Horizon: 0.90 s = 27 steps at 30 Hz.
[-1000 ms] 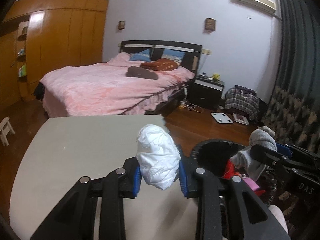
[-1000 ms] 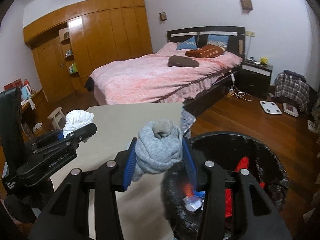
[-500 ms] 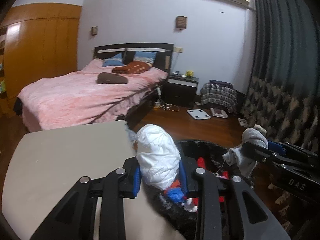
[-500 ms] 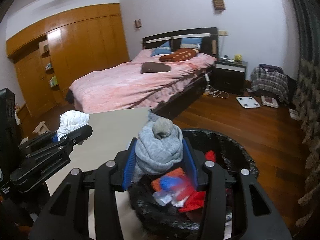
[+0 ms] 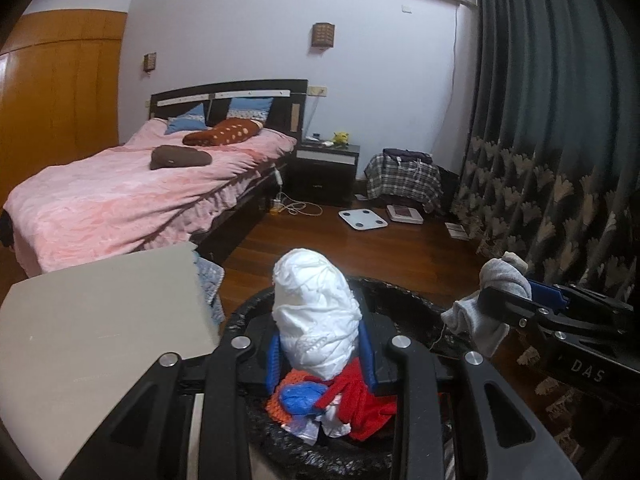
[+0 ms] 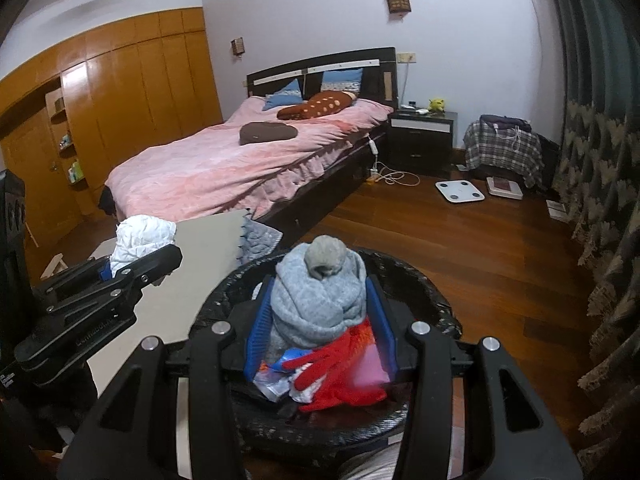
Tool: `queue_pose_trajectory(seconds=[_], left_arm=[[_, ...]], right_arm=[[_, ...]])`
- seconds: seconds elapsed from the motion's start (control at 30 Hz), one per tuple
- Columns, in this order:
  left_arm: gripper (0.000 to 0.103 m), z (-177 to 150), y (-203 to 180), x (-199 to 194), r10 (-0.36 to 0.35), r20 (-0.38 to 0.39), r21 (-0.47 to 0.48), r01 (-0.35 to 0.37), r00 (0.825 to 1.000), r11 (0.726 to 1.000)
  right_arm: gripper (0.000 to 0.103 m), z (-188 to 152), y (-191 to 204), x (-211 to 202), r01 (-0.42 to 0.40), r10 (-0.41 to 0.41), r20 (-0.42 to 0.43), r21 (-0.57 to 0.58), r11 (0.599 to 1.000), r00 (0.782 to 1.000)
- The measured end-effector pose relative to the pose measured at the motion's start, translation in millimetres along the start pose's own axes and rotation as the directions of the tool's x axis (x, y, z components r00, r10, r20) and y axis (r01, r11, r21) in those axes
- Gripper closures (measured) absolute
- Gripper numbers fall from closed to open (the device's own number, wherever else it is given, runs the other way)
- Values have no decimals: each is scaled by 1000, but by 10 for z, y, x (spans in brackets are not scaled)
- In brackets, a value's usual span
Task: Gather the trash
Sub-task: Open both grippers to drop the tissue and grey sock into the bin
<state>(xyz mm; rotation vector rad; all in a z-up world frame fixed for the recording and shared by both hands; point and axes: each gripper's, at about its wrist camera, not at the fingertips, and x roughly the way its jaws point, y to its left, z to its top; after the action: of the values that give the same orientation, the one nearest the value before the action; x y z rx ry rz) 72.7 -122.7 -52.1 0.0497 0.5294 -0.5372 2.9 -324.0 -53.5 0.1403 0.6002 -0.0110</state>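
Left tongs [image 5: 320, 354]: my blue pads clamped on a crumpled white paper wad [image 5: 316, 316], pinched low so most of it stands above the pads.
Right tongs [image 6: 320, 332]: clamped on a rolled grey knitted sock [image 6: 318, 300], same low pinch.
Position: both loads hang over the round black-bagged trash bin [image 6: 424, 284], past the far right corner of the beige table [image 5: 100, 320]; held there, I judge, so letting go drops them straight in.
Bin contents: red cloth [image 6: 344, 376] and blue plastic scrap [image 5: 300, 398] heaped below.
Beyond: pink-quilted bed [image 6: 240, 168], well apart.
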Motion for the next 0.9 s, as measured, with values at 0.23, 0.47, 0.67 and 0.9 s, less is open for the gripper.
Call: queue_pose_trajectory(seconds=[0.23, 0.47, 0.67, 0.9], left_arm=[[72, -26, -84, 248, -32, -23, 9, 32, 999, 999], [72, -80, -125, 561, -56, -65, 14, 57, 996, 998], [70, -119, -107, 814, -71, -100, 22, 73, 992, 997], [48, -151, -67, 1034, -100, -142, 9, 103, 985, 995]], right_arm=[[59, -46, -145, 120, 28, -28, -24, 11, 1000, 999], [59, -115, -306, 359, 39, -37, -64, 29, 999, 997], [57, -168, -388, 549, 38, -33, -91, 51, 998, 995], [46, -170, -465, 741, 49, -44, -101, 53, 997, 994]])
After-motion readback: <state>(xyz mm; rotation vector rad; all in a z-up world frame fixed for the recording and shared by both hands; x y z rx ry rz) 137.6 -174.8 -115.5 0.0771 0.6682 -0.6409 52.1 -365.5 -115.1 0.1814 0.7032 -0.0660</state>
